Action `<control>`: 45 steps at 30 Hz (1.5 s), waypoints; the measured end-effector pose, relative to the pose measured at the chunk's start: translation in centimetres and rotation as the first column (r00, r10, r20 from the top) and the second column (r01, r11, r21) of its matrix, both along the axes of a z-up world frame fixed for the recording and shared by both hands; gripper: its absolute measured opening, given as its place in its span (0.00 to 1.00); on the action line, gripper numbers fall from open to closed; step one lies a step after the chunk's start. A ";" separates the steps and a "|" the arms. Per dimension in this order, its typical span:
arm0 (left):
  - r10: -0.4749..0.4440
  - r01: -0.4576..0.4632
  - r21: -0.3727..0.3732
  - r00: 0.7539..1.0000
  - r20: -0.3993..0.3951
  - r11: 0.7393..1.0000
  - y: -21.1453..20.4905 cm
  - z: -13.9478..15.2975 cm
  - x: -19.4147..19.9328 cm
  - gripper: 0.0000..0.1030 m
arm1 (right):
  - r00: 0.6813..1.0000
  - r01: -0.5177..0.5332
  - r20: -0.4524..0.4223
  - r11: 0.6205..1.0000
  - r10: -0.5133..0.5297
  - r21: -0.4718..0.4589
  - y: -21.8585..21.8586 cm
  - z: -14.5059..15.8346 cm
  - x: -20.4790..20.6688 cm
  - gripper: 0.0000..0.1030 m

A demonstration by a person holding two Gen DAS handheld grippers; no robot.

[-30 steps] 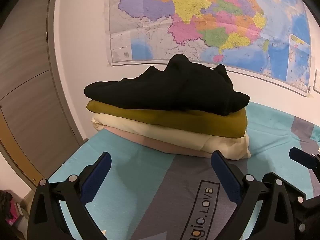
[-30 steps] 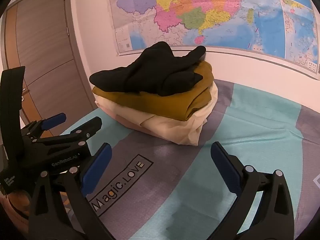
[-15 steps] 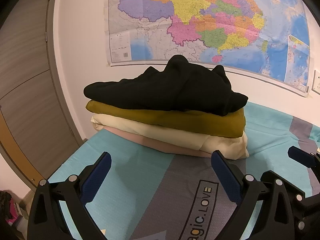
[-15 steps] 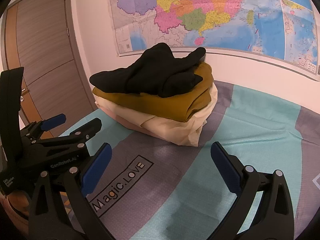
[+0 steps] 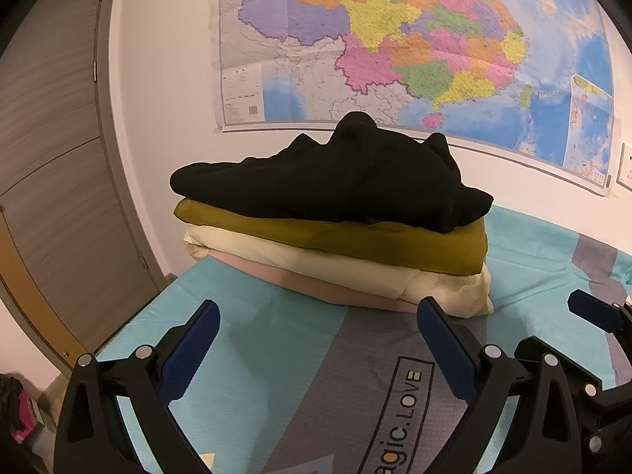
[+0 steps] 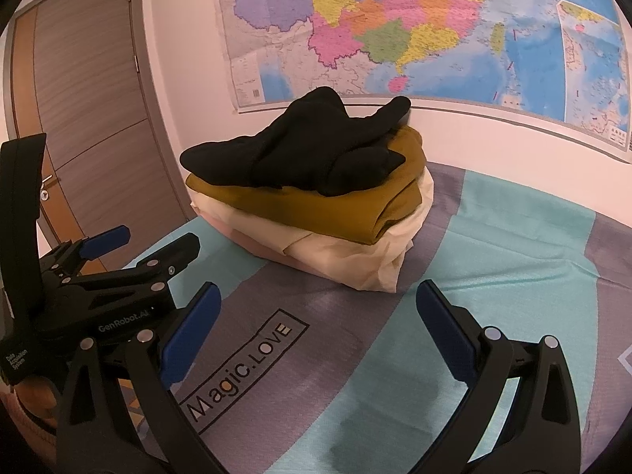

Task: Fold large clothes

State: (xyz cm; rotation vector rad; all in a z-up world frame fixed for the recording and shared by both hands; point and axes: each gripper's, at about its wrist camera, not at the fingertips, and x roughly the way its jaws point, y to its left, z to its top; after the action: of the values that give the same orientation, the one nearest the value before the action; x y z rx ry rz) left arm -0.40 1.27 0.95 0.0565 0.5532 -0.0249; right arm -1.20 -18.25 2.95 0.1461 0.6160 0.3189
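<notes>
A: Ahead of the left gripper (image 5: 316, 339), what had changed?
B: Little; over the last second the view crept slightly toward the stack (image 5: 331, 245), suggesting an approach. Jaws stood spread, empty. The black garment (image 5: 328, 181) lay crumpled on top, well beyond the tips, on the bed (image 5: 245, 355).

A: And the right view?
B: Right gripper (image 6: 318, 316) likewise agape, holding nothing; the stack (image 6: 316, 221) lay ahead, apart, under the map (image 6: 395, 27). The left gripper (image 6: 134, 249) showed beside it.
</notes>
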 end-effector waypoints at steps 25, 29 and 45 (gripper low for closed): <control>-0.002 0.002 0.006 1.000 0.007 1.000 0.3 -0.1 -0.3 0.94 | 1.000 -0.001 -0.005 1.000 0.001 0.001 0.2 0.2 -0.2 0.95; -0.002 0.002 0.007 1.000 0.007 1.000 0.2 -0.1 -0.4 0.94 | 1.000 0.000 -0.007 1.000 0.000 0.000 0.2 0.2 -0.2 0.95; 0.000 0.000 0.009 1.000 0.008 1.000 0.2 -0.4 -0.4 0.94 | 1.000 -0.003 -0.014 1.000 0.003 0.005 0.3 0.2 0.0 0.95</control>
State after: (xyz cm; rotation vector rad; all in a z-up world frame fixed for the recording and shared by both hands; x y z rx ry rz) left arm -0.77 1.51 0.59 0.0655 0.5457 -0.0225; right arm -1.23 -18.00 3.10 0.1526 0.6288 0.3231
